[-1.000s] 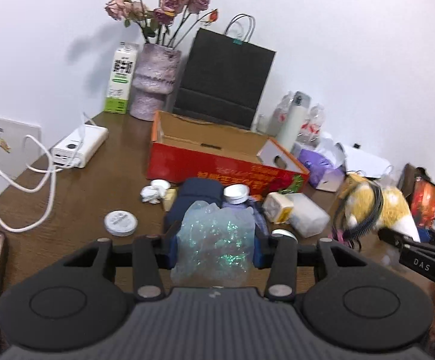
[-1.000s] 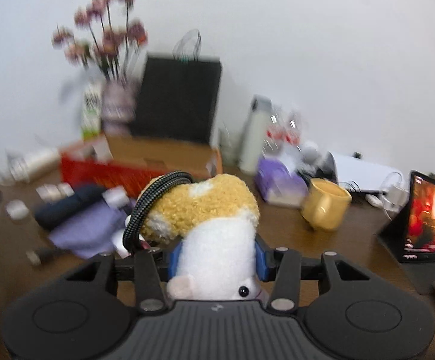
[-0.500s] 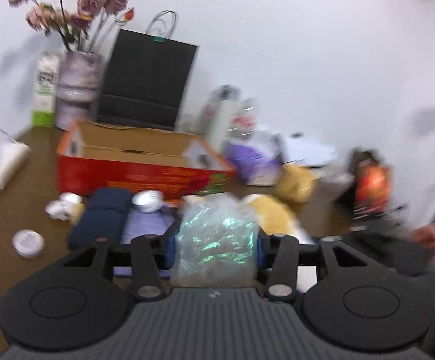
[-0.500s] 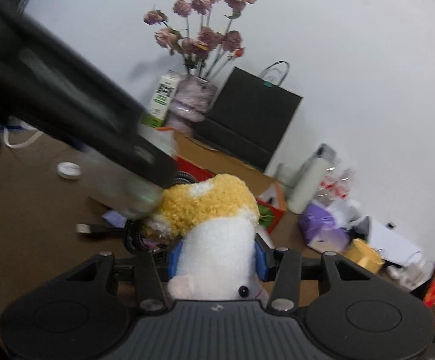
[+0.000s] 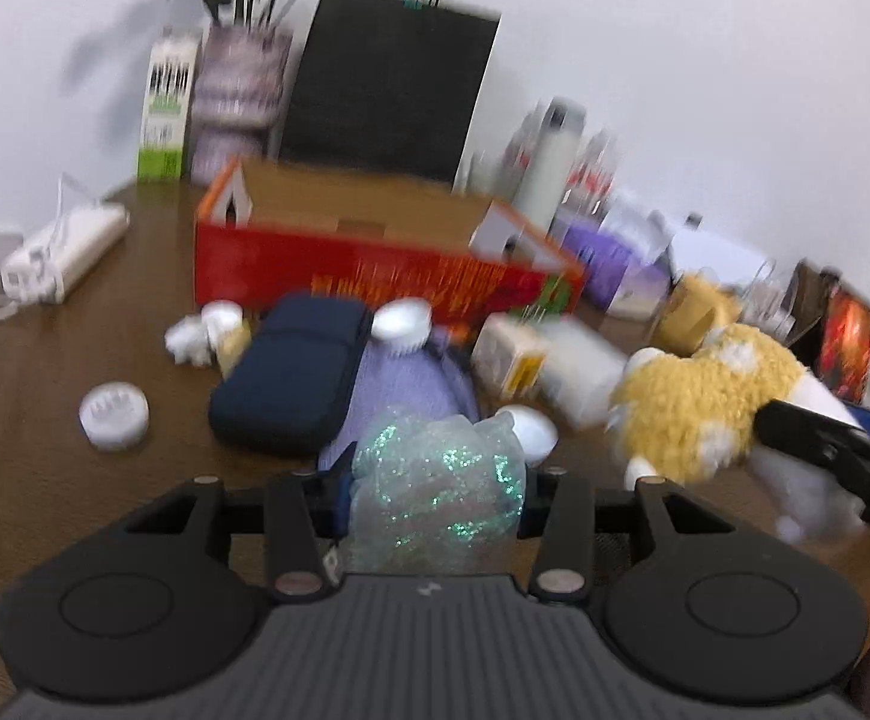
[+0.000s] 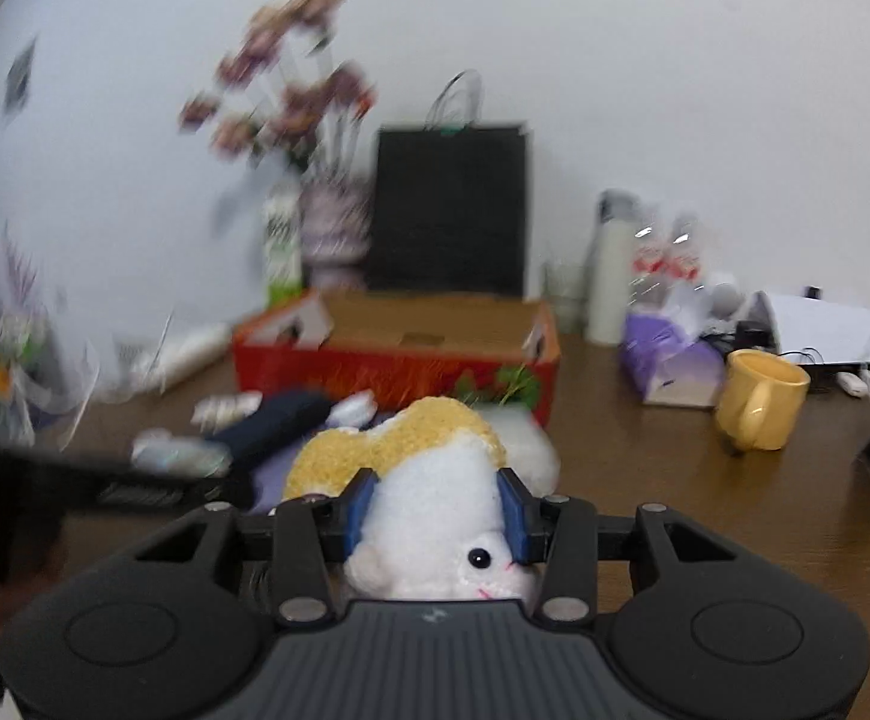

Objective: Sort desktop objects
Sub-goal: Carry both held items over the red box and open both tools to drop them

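So the big change from a second earlier: both views swung back round to face the red box (image 6: 396,363), and the plush toy (image 5: 699,402) ended up much closer to the left gripper (image 5: 432,504). That one was clamped on a crinkly glitter bag (image 5: 435,498) above the tabletop (image 5: 45,468). The right gripper (image 6: 435,510) had the plush toy (image 6: 429,480) pinched between its pads, jaws squeezing in a touch more. My guess is both things were headed for the box, neither dropped in yet.
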`<control>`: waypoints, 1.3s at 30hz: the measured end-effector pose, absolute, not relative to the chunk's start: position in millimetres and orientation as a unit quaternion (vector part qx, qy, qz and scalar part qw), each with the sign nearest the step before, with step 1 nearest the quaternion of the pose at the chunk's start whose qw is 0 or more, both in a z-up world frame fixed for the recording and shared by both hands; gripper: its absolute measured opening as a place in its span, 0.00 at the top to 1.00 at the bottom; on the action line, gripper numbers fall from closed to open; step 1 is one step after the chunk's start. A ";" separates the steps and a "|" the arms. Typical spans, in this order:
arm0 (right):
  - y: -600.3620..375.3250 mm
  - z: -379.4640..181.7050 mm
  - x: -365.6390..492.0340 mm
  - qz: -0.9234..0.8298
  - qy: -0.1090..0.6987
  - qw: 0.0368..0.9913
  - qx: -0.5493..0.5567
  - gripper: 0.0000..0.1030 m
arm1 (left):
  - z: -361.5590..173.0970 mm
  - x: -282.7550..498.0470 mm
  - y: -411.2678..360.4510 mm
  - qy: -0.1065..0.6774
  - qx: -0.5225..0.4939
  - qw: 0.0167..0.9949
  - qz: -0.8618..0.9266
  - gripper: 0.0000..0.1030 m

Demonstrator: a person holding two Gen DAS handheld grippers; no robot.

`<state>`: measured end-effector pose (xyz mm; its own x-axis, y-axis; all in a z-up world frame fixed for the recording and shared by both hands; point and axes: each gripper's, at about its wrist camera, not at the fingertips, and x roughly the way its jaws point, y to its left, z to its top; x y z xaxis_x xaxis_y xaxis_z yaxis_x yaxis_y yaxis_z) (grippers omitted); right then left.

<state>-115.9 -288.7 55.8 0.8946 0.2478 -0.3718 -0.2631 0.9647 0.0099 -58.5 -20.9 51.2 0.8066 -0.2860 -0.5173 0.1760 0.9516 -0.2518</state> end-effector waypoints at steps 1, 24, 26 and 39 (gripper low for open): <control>-292.7 58.1 -116.1 0.119 0.179 0.977 -0.016 0.60 | 60.0 -62.8 -18.6 0.274 -0.102 0.948 -0.129 0.56; -251.8 115.0 199.6 0.116 0.270 0.954 0.052 0.60 | 135.6 229.6 0.7 0.356 -0.068 0.929 -0.070 0.56; -243.6 100.9 252.2 0.110 0.314 0.941 0.064 0.60 | 119.8 268.8 -4.0 0.369 -0.046 0.927 -0.059 0.56; -204.2 19.5 339.8 0.043 0.414 0.909 -0.016 0.45 | 37.5 355.0 6.5 0.412 -0.010 0.909 -0.056 0.46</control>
<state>339.8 -204.2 19.5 0.6536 0.0654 -0.7540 -0.0912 0.9958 0.0073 355.0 6.5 37.5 0.6534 -0.1109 -0.7488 0.0938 0.9934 -0.0653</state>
